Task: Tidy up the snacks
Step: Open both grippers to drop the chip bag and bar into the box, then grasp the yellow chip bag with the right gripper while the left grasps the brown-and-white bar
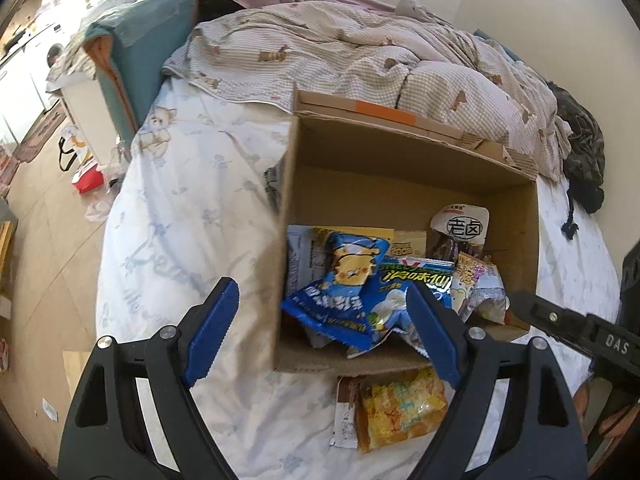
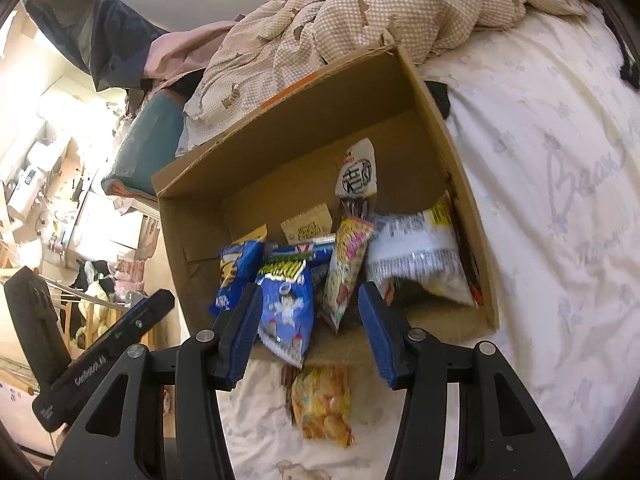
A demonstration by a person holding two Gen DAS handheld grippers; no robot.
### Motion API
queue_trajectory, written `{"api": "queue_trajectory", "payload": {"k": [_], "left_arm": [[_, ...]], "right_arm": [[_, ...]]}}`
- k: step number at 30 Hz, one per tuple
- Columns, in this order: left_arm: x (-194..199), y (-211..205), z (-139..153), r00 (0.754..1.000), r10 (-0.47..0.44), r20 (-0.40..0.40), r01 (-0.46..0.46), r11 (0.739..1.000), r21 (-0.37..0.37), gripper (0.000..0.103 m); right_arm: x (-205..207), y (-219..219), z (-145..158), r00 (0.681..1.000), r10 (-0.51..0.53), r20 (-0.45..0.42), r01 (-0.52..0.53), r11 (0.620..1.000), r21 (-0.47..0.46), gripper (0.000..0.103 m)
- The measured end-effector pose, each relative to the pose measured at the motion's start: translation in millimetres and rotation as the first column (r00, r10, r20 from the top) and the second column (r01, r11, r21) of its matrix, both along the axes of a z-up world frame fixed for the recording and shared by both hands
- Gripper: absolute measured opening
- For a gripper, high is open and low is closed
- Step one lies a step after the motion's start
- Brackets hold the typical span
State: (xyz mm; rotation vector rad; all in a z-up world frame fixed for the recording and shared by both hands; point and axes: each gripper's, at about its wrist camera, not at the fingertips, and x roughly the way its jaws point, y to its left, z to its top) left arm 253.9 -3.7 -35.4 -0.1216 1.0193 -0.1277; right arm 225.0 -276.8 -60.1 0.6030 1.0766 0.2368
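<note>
An open cardboard box (image 1: 400, 152) (image 2: 280, 120) lies on the bed, holding several snack packets: blue bags (image 1: 348, 280) (image 2: 286, 304), a white bag (image 2: 420, 256) and a brown-and-white pouch (image 1: 464, 224) (image 2: 360, 176). A yellow snack packet (image 1: 400, 412) (image 2: 324, 404) lies on the sheet just outside the box's near wall. My left gripper (image 1: 320, 332) is open and empty, hovering over the box's near left corner. My right gripper (image 2: 308, 328) is open and empty above the near wall; it also shows at the right edge of the left wrist view (image 1: 560, 320).
A white printed sheet (image 1: 192, 208) (image 2: 540, 160) covers the bed. A rumpled checked quilt (image 1: 360, 52) (image 2: 360, 12) lies behind the box. A teal cushion (image 1: 140, 52) stands at the bedside. The floor to the left (image 1: 44, 216) is cluttered with bags.
</note>
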Motion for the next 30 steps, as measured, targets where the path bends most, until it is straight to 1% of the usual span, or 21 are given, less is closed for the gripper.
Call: {"api": "queue_trajectory", "payload": {"k": [4, 8, 10, 12, 14, 15, 16, 19, 21, 23, 25, 27, 28, 29, 30], "left_arm": [[-9, 16, 8, 0.998, 0.057, 0.018, -0.057, 0.998, 0.006, 0.083], [-18, 36, 6, 0.993, 0.119, -0.013, -0.119, 0.992, -0.033, 0.083], [-22, 42, 4, 0.99, 0.139, -0.034, -0.141, 0.989, -0.047, 0.083], [-28, 48, 2, 0.987, 0.155, -0.047, -0.158, 0.986, -0.055, 0.083], [-34, 52, 1, 0.985, 0.164, -0.05, -0.167, 0.984, -0.061, 0.083], [-37, 53, 2, 0.985, 0.167, -0.049, -0.17, 0.984, -0.063, 0.083], [-40, 55, 1, 0.984, 0.169, -0.049, -0.172, 0.983, -0.063, 0.083], [-50, 62, -2, 0.982, 0.182, -0.06, -0.186, 0.98, -0.067, 0.083], [-55, 67, -6, 0.978, 0.195, -0.077, -0.201, 0.977, -0.074, 0.083], [-58, 72, -11, 0.974, 0.209, -0.091, -0.216, 0.973, -0.077, 0.083], [-60, 72, -15, 0.972, 0.213, -0.096, -0.22, 0.973, -0.07, 0.083], [-60, 69, -17, 0.975, 0.204, -0.092, -0.209, 0.976, -0.052, 0.083], [-61, 68, -18, 0.976, 0.2, -0.09, -0.205, 0.978, -0.045, 0.083], [-60, 66, -19, 0.977, 0.194, -0.086, -0.198, 0.98, -0.036, 0.083], [-60, 64, -19, 0.978, 0.189, -0.085, -0.192, 0.981, -0.029, 0.083]], "right_arm": [[-13, 1, -1, 1.0, 0.001, -0.011, -0.001, 1.0, 0.001, 0.066], [-28, 5, -14, 0.998, 0.002, -0.061, -0.001, 1.0, 0.026, 0.07], [-33, 10, -22, 0.996, 0.009, -0.094, -0.006, 1.0, 0.03, 0.073], [-38, 17, -35, 0.99, 0.021, -0.142, -0.017, 0.999, 0.028, 0.08], [-41, 28, -50, 0.978, 0.042, -0.204, -0.044, 0.999, -0.006, 0.087], [-40, 35, -58, 0.971, 0.057, -0.232, -0.066, 0.997, -0.035, 0.087], [-39, 40, -64, 0.966, 0.073, -0.25, -0.086, 0.995, -0.045, 0.087], [-30, 57, -85, 0.946, 0.114, -0.305, -0.123, 0.992, -0.013, 0.087], [-23, 68, -99, 0.929, 0.137, -0.343, -0.151, 0.988, -0.015, 0.087], [-18, 79, -113, 0.913, 0.152, -0.378, -0.168, 0.986, -0.009, 0.087], [-14, 85, -120, 0.905, 0.158, -0.395, -0.175, 0.984, -0.009, 0.086], [-12, 90, -121, 0.908, 0.158, -0.388, -0.184, 0.982, -0.032, 0.081], [-11, 91, -120, 0.909, 0.158, -0.385, -0.186, 0.982, -0.036, 0.074], [-11, 91, -120, 0.91, 0.162, -0.383, -0.187, 0.982, -0.031, 0.063], [-13, 91, -120, 0.909, 0.167, -0.383, -0.189, 0.982, -0.02, 0.057]]}}
